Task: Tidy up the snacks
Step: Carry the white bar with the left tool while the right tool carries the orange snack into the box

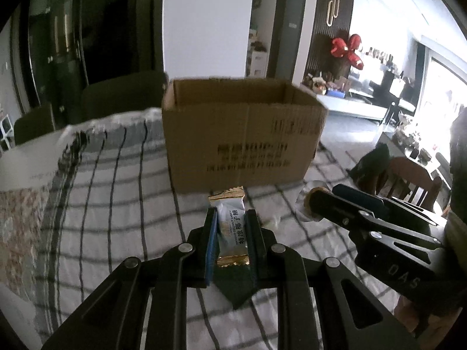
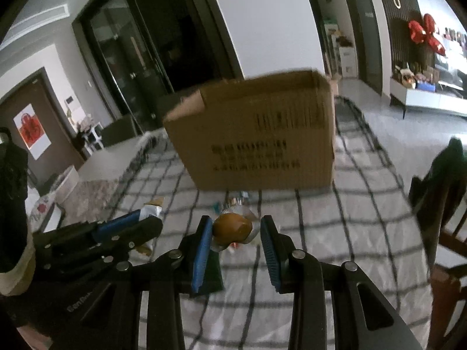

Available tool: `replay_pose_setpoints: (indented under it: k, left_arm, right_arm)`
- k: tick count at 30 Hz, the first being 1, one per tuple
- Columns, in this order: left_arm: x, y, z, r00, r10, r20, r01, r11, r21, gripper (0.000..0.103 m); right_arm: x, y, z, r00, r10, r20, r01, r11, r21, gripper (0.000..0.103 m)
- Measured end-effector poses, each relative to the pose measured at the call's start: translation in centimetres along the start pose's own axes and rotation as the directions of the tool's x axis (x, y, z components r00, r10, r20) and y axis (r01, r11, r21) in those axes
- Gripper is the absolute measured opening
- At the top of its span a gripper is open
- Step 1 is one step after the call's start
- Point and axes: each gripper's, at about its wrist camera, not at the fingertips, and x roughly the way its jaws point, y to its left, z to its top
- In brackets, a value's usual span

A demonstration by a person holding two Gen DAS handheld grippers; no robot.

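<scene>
Left gripper (image 1: 230, 218) clamped on a white coconut candy (image 1: 232, 227) with gold crimped ends, held upright above the checked cloth (image 1: 111, 204) on the counter. Right gripper (image 2: 236, 230), jaws partway apart, carried a round brown snack in clear wrap (image 2: 232, 227); whether both pads pressed it could not be told. Open cardboard box (image 1: 242, 134) stood just beyond both.

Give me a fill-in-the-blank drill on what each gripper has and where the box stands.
The left gripper is shut on a white ____ wrapper.
The right gripper has a round ____ snack between its fingers.
The cardboard box stands on a ____ cloth, its top open.

Missing words: candy; brown; checked
</scene>
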Motion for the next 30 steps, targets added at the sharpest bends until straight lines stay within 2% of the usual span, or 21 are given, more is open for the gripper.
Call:
replay_pose_setpoints:
  k: [15, 20, 22, 30]
  left_arm:
    - [-0.4, -0.5, 7.5, 0.993, 0.016, 0.115, -0.023, 0.998, 0.061, 0.020]
    - [0.5, -0.5, 9.7, 0.992, 0.021, 0.122, -0.029, 0.997, 0.068, 0.020]
    - [1.1, -0.3, 10.6, 0.993, 0.022, 0.119, -0.030, 0.997, 0.066, 0.020]
    - [4.7, 0.0, 14.1, 0.997, 0.023, 0.078, -0.027, 0.998, 0.048, 0.020]
  right_arm:
    - [-1.4, -0.2, 7.5, 0.989, -0.028, 0.148, 0.036, 0.998, -0.050, 0.035]
    - [-0.9, -0.6, 9.9, 0.985, -0.039, 0.167, 0.051, 0.997, -0.065, 0.035]
    - [-0.4, -0.8, 10.7, 0.984, -0.043, 0.170, 0.056, 0.996, -0.070, 0.030]
    - [2.1, -2.1, 13.6, 0.986, -0.075, 0.152, 0.089, 0.992, -0.086, 0.030]
